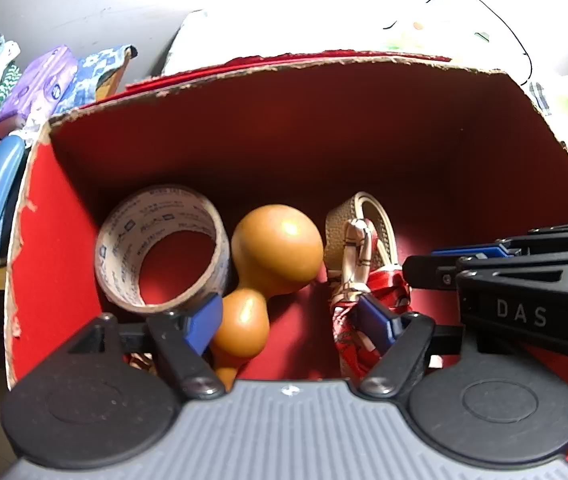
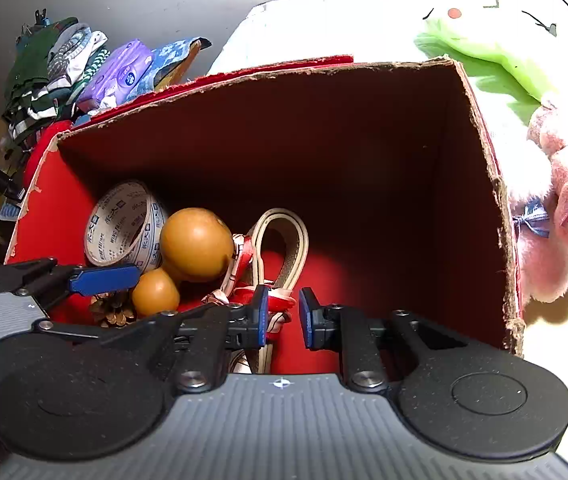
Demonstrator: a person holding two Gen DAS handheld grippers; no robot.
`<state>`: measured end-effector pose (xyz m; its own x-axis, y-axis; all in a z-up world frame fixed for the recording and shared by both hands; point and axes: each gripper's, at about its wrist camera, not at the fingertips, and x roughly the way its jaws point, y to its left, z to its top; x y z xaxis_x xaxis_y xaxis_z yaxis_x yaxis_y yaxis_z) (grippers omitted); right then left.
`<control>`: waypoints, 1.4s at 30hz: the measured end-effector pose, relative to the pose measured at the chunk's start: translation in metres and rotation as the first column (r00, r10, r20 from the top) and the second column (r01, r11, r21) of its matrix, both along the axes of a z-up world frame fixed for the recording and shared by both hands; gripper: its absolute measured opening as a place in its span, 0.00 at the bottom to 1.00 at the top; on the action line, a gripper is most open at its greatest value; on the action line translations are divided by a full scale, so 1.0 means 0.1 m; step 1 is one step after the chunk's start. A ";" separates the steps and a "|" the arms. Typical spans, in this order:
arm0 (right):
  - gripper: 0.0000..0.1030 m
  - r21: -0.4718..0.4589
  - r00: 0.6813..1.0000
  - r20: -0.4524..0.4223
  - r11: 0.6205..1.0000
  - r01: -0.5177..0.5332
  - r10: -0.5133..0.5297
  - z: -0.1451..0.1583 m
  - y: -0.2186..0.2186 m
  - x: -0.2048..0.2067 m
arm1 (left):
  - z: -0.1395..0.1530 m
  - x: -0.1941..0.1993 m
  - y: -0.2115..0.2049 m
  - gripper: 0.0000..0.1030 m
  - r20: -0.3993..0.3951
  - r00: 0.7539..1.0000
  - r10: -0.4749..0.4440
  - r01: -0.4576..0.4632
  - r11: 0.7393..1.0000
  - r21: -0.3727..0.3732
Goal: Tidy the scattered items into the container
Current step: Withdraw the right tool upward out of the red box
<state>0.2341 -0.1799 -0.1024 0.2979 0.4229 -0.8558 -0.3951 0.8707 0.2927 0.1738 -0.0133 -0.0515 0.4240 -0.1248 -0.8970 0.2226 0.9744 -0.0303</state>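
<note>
Inside red box (image 2: 480, 168) | gourd (image 1: 271, 264), tape roll (image 1: 159, 248), belt (image 2: 284, 240), scarf (image 1: 368, 312) lay on floor | gourd judged hard, slick, light; best pinched at waist | left gripper (image 1: 296, 320) spread wide, empty | right gripper (image 2: 279, 316) narrowed, gripped nothing

We see everything gathered along the box's (image 1: 324, 128) left and near walls.
In it, the tape roll (image 1: 159, 252) sits at the left wall, the gourd (image 1: 271, 256) just right of it, the belt (image 1: 368, 224) and scarf (image 1: 368, 320) further right, a pinecone (image 2: 113, 310) nearest us.
</note>
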 end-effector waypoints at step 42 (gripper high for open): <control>0.28 0.124 0.955 0.296 0.992 -0.028 -0.010 0.52 -0.20 -0.41 | 0.62 -0.53 -0.03 0.90 0.257 0.957 0.132 -0.131 0.991 -0.022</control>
<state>0.1927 -0.2003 -0.0503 0.5247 0.5249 -0.6702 -0.4880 0.8306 0.2683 0.1208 -0.0158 0.0103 0.6533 -0.0568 -0.7549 0.0936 0.9956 0.0061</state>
